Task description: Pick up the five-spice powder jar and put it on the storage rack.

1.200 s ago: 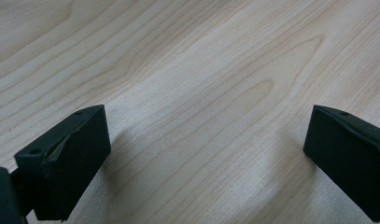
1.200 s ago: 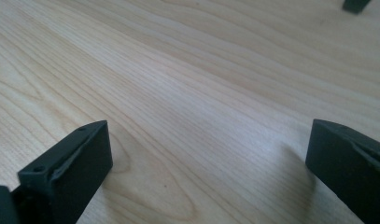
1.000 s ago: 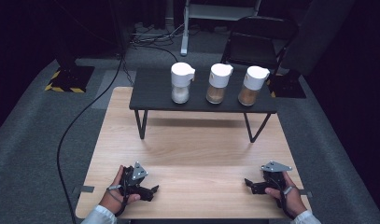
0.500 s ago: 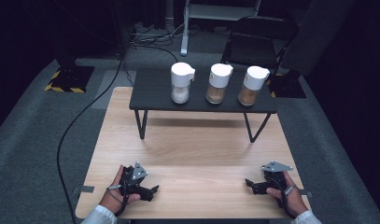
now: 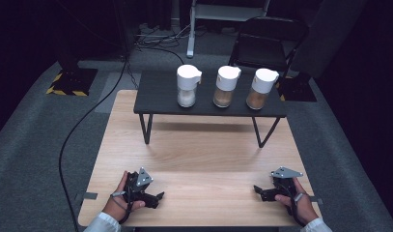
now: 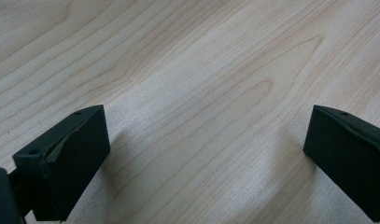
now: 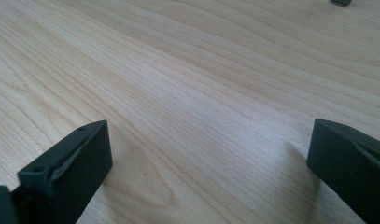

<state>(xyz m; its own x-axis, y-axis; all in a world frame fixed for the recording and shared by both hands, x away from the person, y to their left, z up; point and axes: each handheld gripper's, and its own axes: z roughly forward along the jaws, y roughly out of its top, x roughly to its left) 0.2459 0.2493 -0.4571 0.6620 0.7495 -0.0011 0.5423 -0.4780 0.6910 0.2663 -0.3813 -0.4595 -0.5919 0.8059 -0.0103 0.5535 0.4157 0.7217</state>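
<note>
From the high view, the left gripper [image 5: 158, 197] and the right gripper [image 5: 258, 189] rest low on the near edge of a pale wooden table [image 5: 199, 159], well apart, their tips aimed inward toward each other. Beyond them a small black bench [image 5: 160, 94] stands across the table's far part, carrying three upright, white-capped jars in a row: one with white contents [image 5: 188, 86], one tan [image 5: 226, 86], one brown [image 5: 260, 89].

In the left gripper view, the two blocky matte-black jaws stand spread wide over bare wood grain, holding nothing.

In the right gripper view, the black jaws are likewise parted wide, empty, just above the smooth, streaked wood.
</note>
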